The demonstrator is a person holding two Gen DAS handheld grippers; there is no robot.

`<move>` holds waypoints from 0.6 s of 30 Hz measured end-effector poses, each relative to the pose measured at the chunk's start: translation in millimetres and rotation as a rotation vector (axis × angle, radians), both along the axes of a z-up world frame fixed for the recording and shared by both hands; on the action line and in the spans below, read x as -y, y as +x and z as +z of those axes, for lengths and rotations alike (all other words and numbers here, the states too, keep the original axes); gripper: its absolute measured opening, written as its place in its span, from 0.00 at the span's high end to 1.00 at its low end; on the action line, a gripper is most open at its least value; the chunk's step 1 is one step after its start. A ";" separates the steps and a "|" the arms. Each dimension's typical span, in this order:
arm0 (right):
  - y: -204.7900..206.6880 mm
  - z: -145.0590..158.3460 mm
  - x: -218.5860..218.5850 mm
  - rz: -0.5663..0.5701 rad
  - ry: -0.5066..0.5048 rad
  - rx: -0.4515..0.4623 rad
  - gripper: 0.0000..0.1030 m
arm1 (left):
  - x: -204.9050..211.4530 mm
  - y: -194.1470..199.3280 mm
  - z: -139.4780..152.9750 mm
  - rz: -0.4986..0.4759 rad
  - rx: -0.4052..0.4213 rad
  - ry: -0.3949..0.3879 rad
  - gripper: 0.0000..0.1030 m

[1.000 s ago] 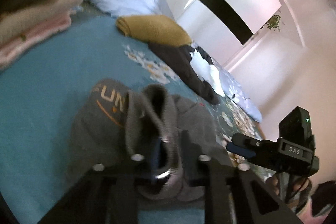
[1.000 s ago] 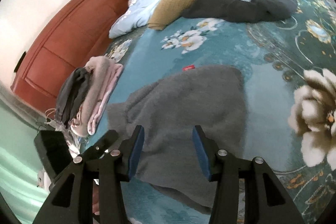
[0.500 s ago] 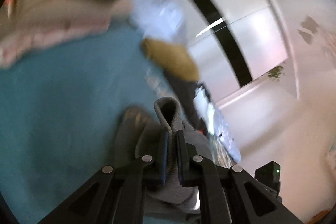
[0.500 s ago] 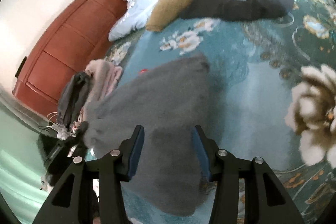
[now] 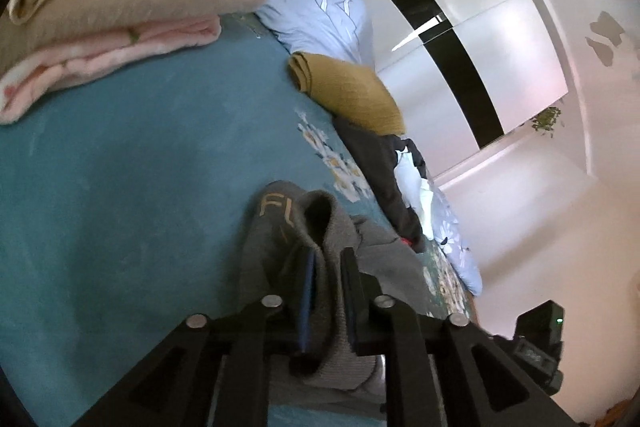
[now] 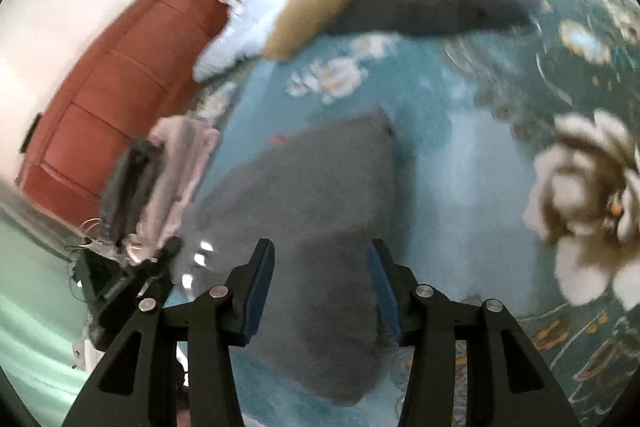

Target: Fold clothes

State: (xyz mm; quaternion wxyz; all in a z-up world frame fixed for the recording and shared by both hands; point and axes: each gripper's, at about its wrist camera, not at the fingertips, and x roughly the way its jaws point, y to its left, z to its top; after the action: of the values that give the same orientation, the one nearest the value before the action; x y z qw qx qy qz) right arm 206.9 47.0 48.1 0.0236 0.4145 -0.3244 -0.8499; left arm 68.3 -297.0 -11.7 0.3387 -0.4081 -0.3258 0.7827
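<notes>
A ribbed fold of the grey sweater (image 5: 320, 239) is now clamped and lifted by the left gripper (image 5: 326, 291), blur gone, while the right gripper (image 6: 320, 283) is held open above it.

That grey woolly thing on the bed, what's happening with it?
A person is folding clothes with hand-held tongs. The left tongs are shut on a bunched fold of the grey knitted sweater, which lies on the teal flowered bedspread. The right tongs hang open above the sweater, gripping nothing. A stack of folded pink, beige and dark clothes sits to one side, and a mustard knit and dark garments lie further back.
</notes>
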 end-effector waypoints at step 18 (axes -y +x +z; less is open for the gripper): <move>-11.4 -5.5 32.7 0.182 -0.014 -0.010 0.52 | -54.6 19.9 20.4 -0.167 -0.108 -0.079 0.60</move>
State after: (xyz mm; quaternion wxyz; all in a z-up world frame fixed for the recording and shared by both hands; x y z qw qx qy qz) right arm 195.5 14.3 42.6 0.1052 0.4378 -0.2912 -0.8441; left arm 88.2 -242.4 8.7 0.4036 -0.4042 -0.2407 0.7847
